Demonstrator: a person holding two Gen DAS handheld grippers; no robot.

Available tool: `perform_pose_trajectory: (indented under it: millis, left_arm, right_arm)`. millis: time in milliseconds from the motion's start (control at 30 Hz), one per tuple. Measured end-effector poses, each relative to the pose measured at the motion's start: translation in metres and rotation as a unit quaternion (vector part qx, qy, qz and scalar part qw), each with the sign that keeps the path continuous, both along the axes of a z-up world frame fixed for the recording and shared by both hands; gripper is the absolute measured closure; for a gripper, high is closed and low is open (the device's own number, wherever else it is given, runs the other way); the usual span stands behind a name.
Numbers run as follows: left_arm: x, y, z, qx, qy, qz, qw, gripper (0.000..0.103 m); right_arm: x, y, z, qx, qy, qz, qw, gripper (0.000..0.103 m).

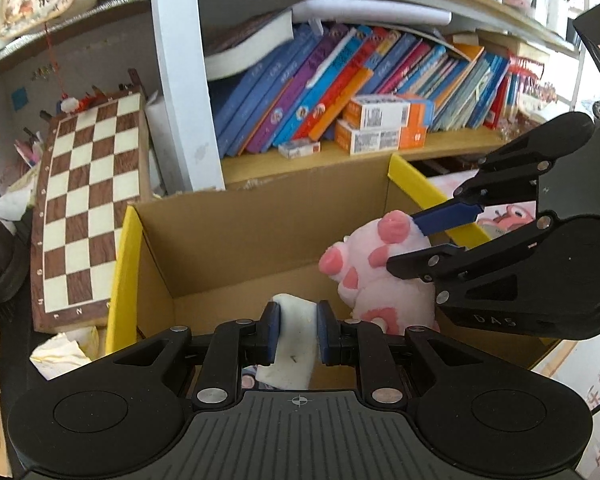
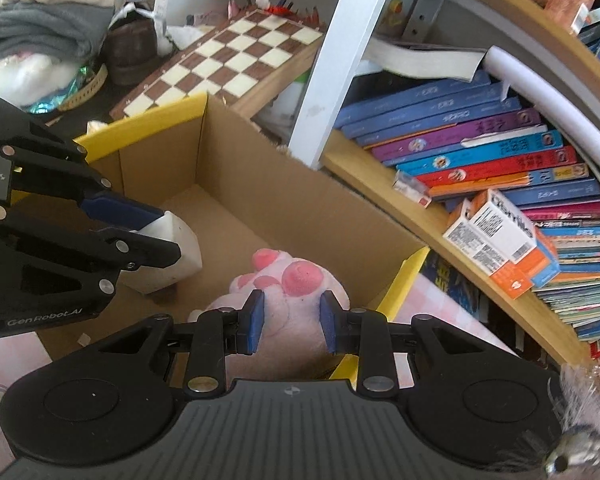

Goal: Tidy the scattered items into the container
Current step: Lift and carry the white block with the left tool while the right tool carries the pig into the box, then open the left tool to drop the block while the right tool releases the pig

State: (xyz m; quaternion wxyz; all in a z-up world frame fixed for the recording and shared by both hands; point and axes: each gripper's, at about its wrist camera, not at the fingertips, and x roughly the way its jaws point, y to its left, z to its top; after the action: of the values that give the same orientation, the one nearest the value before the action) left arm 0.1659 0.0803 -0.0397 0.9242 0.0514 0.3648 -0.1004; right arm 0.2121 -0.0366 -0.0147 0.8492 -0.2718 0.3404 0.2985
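- The left gripper (image 1: 297, 332) is clamped on a white block-shaped object (image 1: 290, 344), its blue pads pressing both sides; in the right wrist view the same gripper (image 2: 156, 232) comes in from the left with the white object (image 2: 172, 256) sticking out past its fingertips.
- The right gripper (image 2: 291, 322) is clenched on a pink plush toy (image 2: 288, 280) with darker pink paw pads; in the left wrist view this gripper (image 1: 428, 236) enters from the right with the plush toy (image 1: 376, 268) at its fingertips.
- Both held things hang over the inside of the open cardboard box (image 1: 236, 232), which has yellow-edged flaps; the plush toy is near the box's right wall, the white object more toward the middle.
- Whether either thing touches the box floor (image 2: 220, 216) cannot be told.
- A folded chessboard (image 1: 88, 208) leans just beside the box's left flap, with crumpled tissue (image 1: 60, 350) below it.
- Behind the box a wooden shelf (image 1: 324, 156) carries a row of slanted books (image 1: 320, 80) and two orange-and-white cartons (image 1: 384, 128), stacked.
- In the right wrist view, folded grey cloth (image 2: 44, 28) lies at the upper left.
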Motion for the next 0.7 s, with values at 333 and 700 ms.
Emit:
perform_pose_trajectory:
  millis: [333,700]
  left_arm:
    - [0.007,-0.004,-0.006,0.007,0.01,-0.006,0.9999,0.082]
    - [0.008,-0.004,0.0,0.002,-0.002,-0.003,1.0,0.082]
  right_arm:
    - [0.011,0.001,-0.008,-0.003,0.005,0.001,1.0,0.075]
    - [0.023,0.006,0.007,0.012,-0.028,0.001,1.0,0.075]
